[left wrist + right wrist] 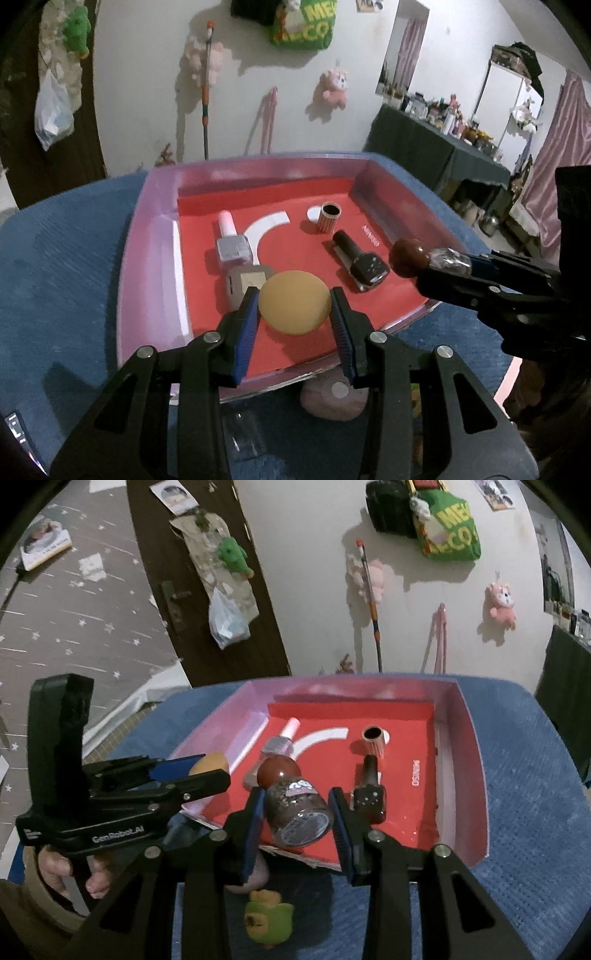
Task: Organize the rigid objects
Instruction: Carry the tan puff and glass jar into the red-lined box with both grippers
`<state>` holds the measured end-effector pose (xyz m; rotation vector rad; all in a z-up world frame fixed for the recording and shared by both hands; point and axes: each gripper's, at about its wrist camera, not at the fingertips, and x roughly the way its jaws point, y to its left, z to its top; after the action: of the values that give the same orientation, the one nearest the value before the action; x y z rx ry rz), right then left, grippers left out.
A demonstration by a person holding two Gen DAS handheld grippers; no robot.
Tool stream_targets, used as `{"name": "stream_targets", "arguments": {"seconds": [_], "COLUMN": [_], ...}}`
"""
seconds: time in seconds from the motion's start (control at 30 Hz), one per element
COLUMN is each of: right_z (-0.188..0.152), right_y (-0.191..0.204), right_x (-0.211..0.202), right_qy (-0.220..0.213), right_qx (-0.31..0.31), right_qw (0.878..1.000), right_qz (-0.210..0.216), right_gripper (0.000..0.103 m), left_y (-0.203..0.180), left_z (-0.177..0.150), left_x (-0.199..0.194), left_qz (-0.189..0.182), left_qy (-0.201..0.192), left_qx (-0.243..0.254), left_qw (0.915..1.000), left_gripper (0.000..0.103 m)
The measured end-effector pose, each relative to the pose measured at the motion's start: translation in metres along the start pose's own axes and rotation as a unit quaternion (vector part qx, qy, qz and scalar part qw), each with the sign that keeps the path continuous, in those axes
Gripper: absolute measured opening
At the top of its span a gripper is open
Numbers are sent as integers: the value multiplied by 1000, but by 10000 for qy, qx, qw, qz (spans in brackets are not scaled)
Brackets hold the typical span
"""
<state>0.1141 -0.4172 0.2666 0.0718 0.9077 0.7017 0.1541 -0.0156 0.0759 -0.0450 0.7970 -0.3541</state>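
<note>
Blue textured cloth (pixel 66 258) covers the work surface, and a shallow pink-walled tray (pixel 147 258) with a red floor sits at centre frame in both views.

The left gripper (pixel 293 308) is clamped on a tan ball (pixel 293 302), one pad on each side, held over the tray's near edge; judged, this is a carry pose for lowering it in. The right gripper (pixel 297 814) grasps a clear jar with a brown round stopper (pixel 295 801), lying stopper-forward over the tray's near edge, lower centre of the right wrist view. A side grip on the glass body keeps the stopper clear.

Already inside the tray: a pink-capped bottle (pixel 231 242), a dark bottle (pixel 360 260) lying on its side, and an upright striped tube (pixel 328 218).

Outside, a green toy figure (pixel 267 919) lies on the cloth at lower centre.

Beyond, a white wall carries hung plush toys (pixel 334 90) and a green bag (pixel 303 24).
</note>
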Motion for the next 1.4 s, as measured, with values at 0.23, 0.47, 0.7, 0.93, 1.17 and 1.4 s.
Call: {"name": "stream_targets", "arguments": {"seconds": [0.23,0.47,0.7,0.93,1.17,1.4], "right_z": [-5,-9,-11,-7,-2,4], "right_y": [-18,-21,-23,-25,-34,-46], "right_x": [27,49,66,71,71,71], "right_qy": [385,710,952,874,710,545], "right_qx": [196,191,253,238,286,396], "right_qw": [9991,9973,9951,9956,9949,9927], "right_qz": [-31,79,122,-248,-664,-1003], "right_gripper": [38,38,38,38,38,38], "left_y": [7,14,15,19,25,34], "left_z": [-4,-6,-8,-5,-4,-1], "left_x": [33,54,63,65,67,68], "left_qz": [-114,-82,-179,-89,126,278], "left_qy": [485,852,984,937,769,719], "left_qx": [-118,-217,-242,-286,-329,-442], "left_qw": [9987,9961,9947,9951,9964,9960], "left_gripper": [36,36,36,36,36,36]}}
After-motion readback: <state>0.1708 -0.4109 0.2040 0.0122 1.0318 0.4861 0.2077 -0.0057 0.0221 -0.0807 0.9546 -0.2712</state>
